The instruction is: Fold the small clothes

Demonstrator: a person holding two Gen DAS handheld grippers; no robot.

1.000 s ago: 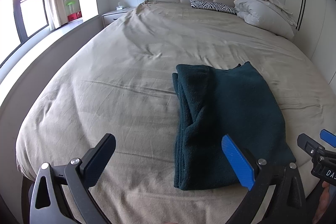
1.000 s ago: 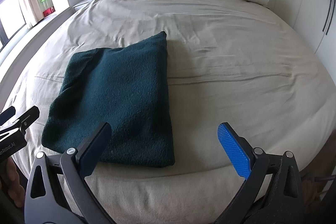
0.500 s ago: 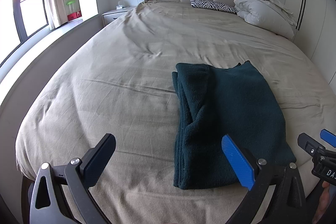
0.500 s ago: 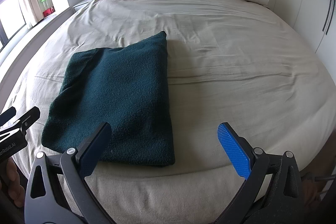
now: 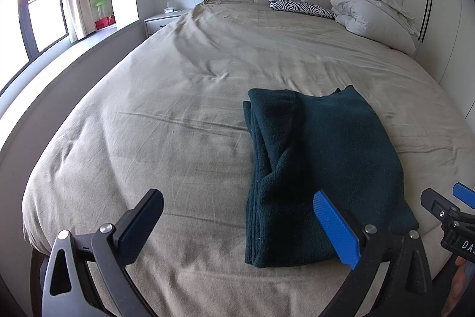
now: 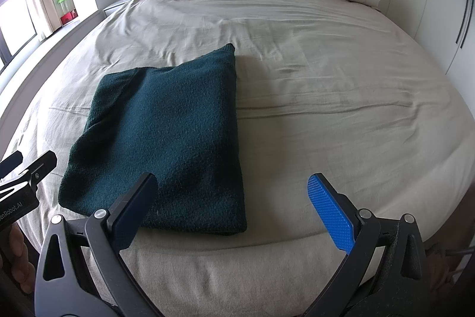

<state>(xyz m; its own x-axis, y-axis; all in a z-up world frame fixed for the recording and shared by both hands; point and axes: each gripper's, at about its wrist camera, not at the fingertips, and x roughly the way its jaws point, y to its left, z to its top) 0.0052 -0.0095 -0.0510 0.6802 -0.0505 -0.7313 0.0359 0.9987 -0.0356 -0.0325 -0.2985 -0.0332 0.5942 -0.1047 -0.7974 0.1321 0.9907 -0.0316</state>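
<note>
Nothing has changed vs 1 s and 0.5 s ago: both tools and the garment sit in the same spots in both views, so this reads as a pause w/ the fold apparently done, not mid-move.

Dark green garment point(image 5: 323, 168) lies folded into a neat rectangle on the beige bed point(image 5: 178, 115), near its front edge. Layered fold edges stack on the side toward the left tool; the side toward the right tool is one clean fold line.

Left gripper point(image 5: 237, 228): jaws spread wide, holding nothing, pulled back off the cloth. Garment is just ahead and to its right, its blue finger overlapping the cloth's near corner in view — prob. above it, not touching; hard to say w/ fisheye.

Right gripper point(image 6: 237, 210): also wide open, empty. Garment is ahead and to its left, black finger over the near edge.

Judgement: this piece looks finished; far corner pokes out a bit, maybe worth a tidy.
</note>
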